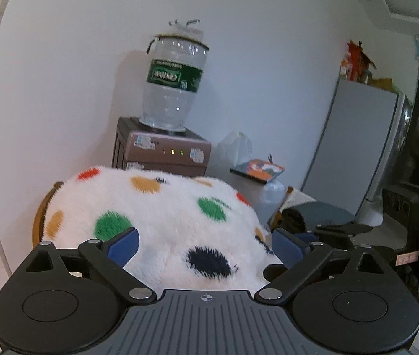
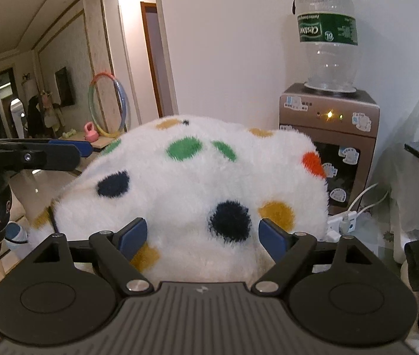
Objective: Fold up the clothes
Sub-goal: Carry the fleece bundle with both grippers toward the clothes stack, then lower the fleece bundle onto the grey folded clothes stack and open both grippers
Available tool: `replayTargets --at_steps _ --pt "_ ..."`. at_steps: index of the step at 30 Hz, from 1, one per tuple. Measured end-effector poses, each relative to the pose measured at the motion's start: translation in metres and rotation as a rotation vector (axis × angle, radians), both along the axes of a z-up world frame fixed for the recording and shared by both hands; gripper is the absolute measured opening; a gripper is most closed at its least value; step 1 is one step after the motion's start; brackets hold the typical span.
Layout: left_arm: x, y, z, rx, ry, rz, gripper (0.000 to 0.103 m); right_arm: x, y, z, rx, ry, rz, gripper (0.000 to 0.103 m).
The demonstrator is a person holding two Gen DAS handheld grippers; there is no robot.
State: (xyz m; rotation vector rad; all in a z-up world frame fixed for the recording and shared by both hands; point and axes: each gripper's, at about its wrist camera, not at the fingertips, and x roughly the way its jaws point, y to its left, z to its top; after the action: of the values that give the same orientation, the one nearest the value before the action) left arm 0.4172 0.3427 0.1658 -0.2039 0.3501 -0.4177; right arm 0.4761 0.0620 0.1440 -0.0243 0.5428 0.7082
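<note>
My left claw (image 1: pixel 205 247), black with blue pads, jaws spread wide, nothing pinched; fluffy white fleece garment with green, orange, mustard and navy dots (image 1: pixel 162 222) bulges between the pads. My right claw (image 2: pixel 202 236) same, wide open, gripping nothing, same fleece (image 2: pixel 197 183) mounded right in front, pads beside its fur. Contact with the pads unclear. Garment heaped on a surface I can't see, a wooden chair back (image 1: pixel 39 216) behind it. Beyond: brown water dispenser (image 2: pixel 327 118) with inverted clear bottle, green label (image 2: pixel 327 29), against white wall. Grey fridge (image 1: pixel 354 148) off right. Striped hula hoop (image 2: pixel 109 103) leans far left.
</note>
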Motion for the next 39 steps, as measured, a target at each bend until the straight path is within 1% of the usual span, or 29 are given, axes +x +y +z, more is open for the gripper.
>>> replayTargets --at_steps 6,12,16,21,23,25,31,35,39 --pt "-0.021 0.005 0.018 -0.013 -0.04 0.03 0.099 -0.015 -0.005 0.017 0.027 -0.036 -0.021 0.088" --pt "-0.05 0.011 0.045 -0.047 -0.083 0.065 0.1 -0.032 -0.015 0.045 0.095 -0.056 -0.019 0.089" --pt "-0.07 0.01 0.06 -0.035 -0.102 0.079 0.102 -0.045 -0.022 0.062 0.104 -0.054 -0.01 0.09" --pt "-0.1 0.0 0.073 -0.02 -0.103 0.1 0.102 -0.072 -0.036 0.079 0.103 -0.064 -0.007 0.095" --pt "-0.112 -0.005 0.077 -0.013 -0.103 0.109 0.103 -0.085 -0.046 0.084 0.105 -0.074 -0.012 0.101" --pt "-0.125 -0.012 0.079 -0.002 -0.105 0.121 0.103 -0.098 -0.055 0.089 0.108 -0.084 -0.012 0.103" --pt "-0.166 -0.04 0.078 0.024 -0.091 0.179 0.103 -0.132 -0.09 0.099 0.103 -0.103 -0.022 0.103" --pt "-0.194 -0.068 0.08 0.068 -0.082 0.236 0.103 -0.153 -0.116 0.104 0.08 -0.125 -0.024 0.103" --pt "-0.221 -0.101 0.083 0.079 -0.072 0.282 0.103 -0.174 -0.145 0.11 0.067 -0.136 -0.005 0.103"
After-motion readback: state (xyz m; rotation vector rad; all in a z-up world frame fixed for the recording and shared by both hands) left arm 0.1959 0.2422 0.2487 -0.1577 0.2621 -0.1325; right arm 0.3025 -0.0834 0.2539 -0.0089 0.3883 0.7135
